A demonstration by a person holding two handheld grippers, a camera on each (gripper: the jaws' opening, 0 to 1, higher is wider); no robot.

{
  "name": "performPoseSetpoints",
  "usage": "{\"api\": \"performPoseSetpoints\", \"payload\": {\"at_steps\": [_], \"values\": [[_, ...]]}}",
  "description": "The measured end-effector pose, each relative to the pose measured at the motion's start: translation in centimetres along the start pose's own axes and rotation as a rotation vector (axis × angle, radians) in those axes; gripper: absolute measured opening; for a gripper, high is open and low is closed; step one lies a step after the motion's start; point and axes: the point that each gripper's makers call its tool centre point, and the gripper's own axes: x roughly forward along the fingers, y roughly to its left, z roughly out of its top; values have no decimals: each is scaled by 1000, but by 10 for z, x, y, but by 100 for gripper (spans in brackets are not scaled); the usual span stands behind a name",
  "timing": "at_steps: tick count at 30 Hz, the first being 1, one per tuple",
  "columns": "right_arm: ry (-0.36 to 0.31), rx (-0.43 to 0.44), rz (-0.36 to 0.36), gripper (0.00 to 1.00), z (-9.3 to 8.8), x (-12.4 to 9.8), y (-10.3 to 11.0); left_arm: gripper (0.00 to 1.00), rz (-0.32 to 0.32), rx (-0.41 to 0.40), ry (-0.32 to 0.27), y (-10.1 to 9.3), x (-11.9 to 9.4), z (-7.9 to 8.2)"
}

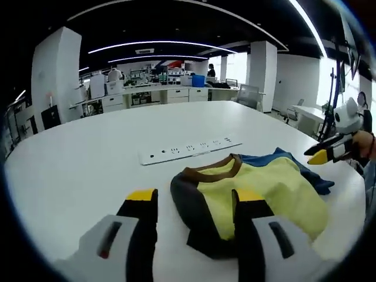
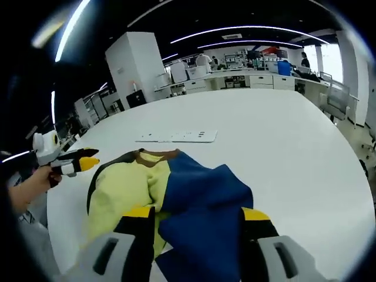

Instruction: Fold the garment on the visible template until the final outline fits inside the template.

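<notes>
Yellow and blue cloth, a small shirt with a brown collar (image 1: 252,188), lies bunched up on the big white round table (image 1: 88,158), near a flat white power strip (image 1: 189,150). The left gripper (image 1: 197,202) is spread wide beside it. The right gripper (image 2: 197,218) hangs apart over the blue part, gripping nothing.

one garment (image 1: 258,194) on one white table (image 1: 88,158); one power strip (image 1: 189,150); two grippers, left (image 1: 195,202) and right (image 2: 198,218)

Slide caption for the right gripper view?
Open right tool poised over the yellow-and-blue garment on a white table.
</notes>
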Motion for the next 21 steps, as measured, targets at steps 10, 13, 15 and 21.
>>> {"api": "performPoseSetpoints", "payload": {"at_steps": [10, 13, 15, 21], "values": [[37, -56, -20, 55, -30, -8, 11, 47, -6, 59, 32, -35, -16, -25], [40, -90, -64, 49, -37, -10, 10, 41, 20, 53, 63, -44, -20, -38], [37, -109, -86, 44, -40, -9, 10, 39, 30, 55, 72, -46, -21, -43], [36, -106, -201, 28, -50, -9, -4, 35, 89, -18, 113, -48, -26, -64]]}}
